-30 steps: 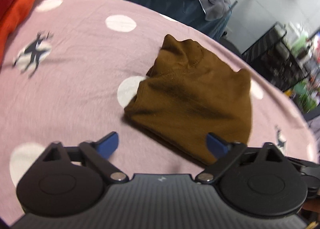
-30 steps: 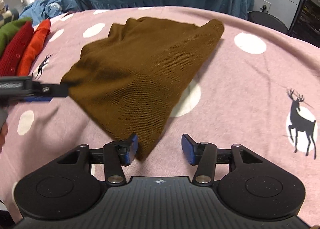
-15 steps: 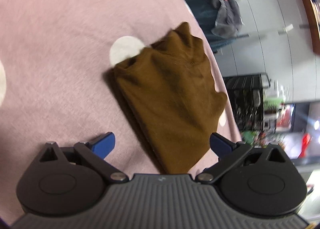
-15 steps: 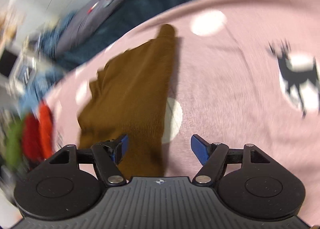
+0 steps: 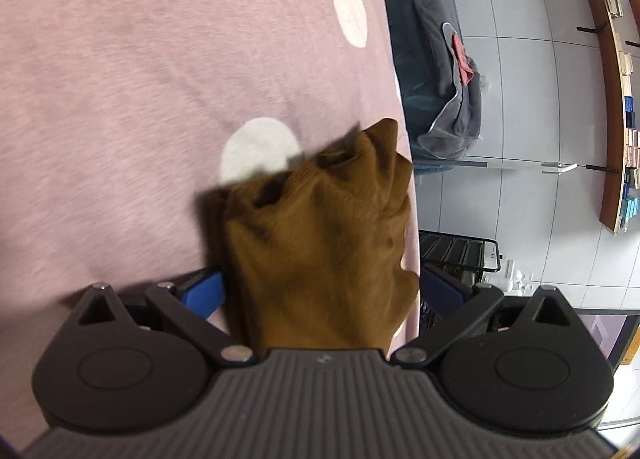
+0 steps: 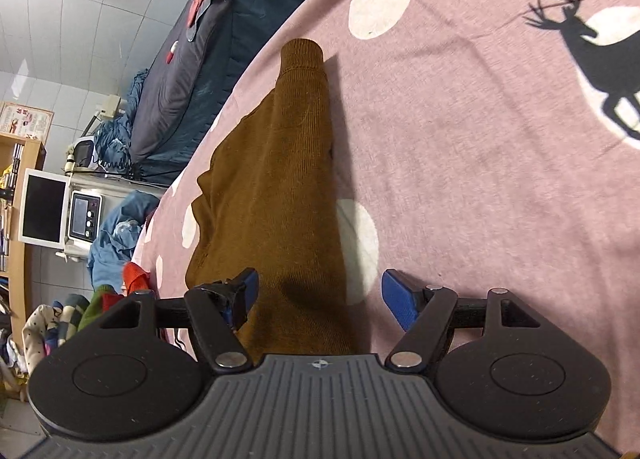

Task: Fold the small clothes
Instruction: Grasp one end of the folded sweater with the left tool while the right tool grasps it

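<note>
A small brown knit sweater [image 5: 320,251] lies partly folded on the pink dotted blanket [image 5: 120,79]. In the left wrist view my left gripper [image 5: 320,291] is open, with the bunched sweater lying between its blue fingers. In the right wrist view the sweater [image 6: 280,179] stretches away, one sleeve cuff pointing far. My right gripper [image 6: 320,295] is open over the sweater's near end, the left blue pad [image 6: 246,291] over the cloth. The other gripper's black tip sits beside that pad.
The blanket [image 6: 480,139] has white dots and a black deer print [image 6: 592,47]. Red and green clothes [image 6: 120,287] lie at its far left edge. A dark blue covered bed [image 6: 208,39] and a black wire rack [image 5: 456,255] stand beyond the blanket's edge.
Both grippers have rotated and moved in close over the sweater, which now lies between each pair of fingers. The sweater looks more bunched at the left gripper.
</note>
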A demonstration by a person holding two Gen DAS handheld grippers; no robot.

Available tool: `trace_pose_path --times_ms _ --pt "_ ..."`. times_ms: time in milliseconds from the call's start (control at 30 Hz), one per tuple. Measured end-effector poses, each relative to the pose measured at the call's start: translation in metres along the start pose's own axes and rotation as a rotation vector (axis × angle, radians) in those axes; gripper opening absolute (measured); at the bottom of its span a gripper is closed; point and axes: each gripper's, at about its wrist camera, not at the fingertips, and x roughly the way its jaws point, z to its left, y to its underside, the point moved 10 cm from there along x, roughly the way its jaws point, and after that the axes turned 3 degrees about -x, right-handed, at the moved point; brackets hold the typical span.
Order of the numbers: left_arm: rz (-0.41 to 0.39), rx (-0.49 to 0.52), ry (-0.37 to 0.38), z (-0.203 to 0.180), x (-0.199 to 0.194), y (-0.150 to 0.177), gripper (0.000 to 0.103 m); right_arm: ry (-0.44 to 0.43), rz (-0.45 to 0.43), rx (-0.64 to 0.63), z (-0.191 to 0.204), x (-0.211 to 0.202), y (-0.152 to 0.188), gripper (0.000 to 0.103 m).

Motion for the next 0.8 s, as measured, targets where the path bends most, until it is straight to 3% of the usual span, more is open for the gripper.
trace_pose_path --times_ms 200,300,367,633,667,700,767,800 --pt "0.000 0.054 0.009 -0.015 0.020 -0.003 0.098 -0.032 -0.021 0.019 0.001 0.012 -0.017 0.103" --pt "-0.015 0.079 0.002 -0.017 0.024 -0.002 0.081 -0.055 -0.027 0.021 0.005 0.021 -0.027 0.103" --pt "-0.015 0.081 -0.018 -0.015 0.029 -0.003 0.060 -0.072 -0.027 0.021 0.009 0.029 -0.034 0.103" --pt "-0.012 0.076 -0.004 -0.010 0.035 -0.006 0.034 -0.099 -0.044 -0.021 0.020 0.051 -0.039 0.101" --pt "-0.012 0.076 -0.003 -0.010 0.036 -0.006 0.030 -0.092 -0.047 -0.024 0.020 0.051 -0.039 0.091" --pt "-0.015 0.084 -0.005 -0.011 0.036 -0.005 0.030 -0.079 -0.047 -0.024 0.018 0.053 -0.039 0.071" --pt "-0.018 0.111 -0.027 -0.012 0.034 -0.004 0.027 -0.062 -0.042 -0.006 0.012 0.056 -0.037 0.048" --pt "-0.019 0.123 -0.035 -0.014 0.033 -0.003 0.027 -0.068 -0.045 0.011 0.010 0.056 -0.038 0.044"
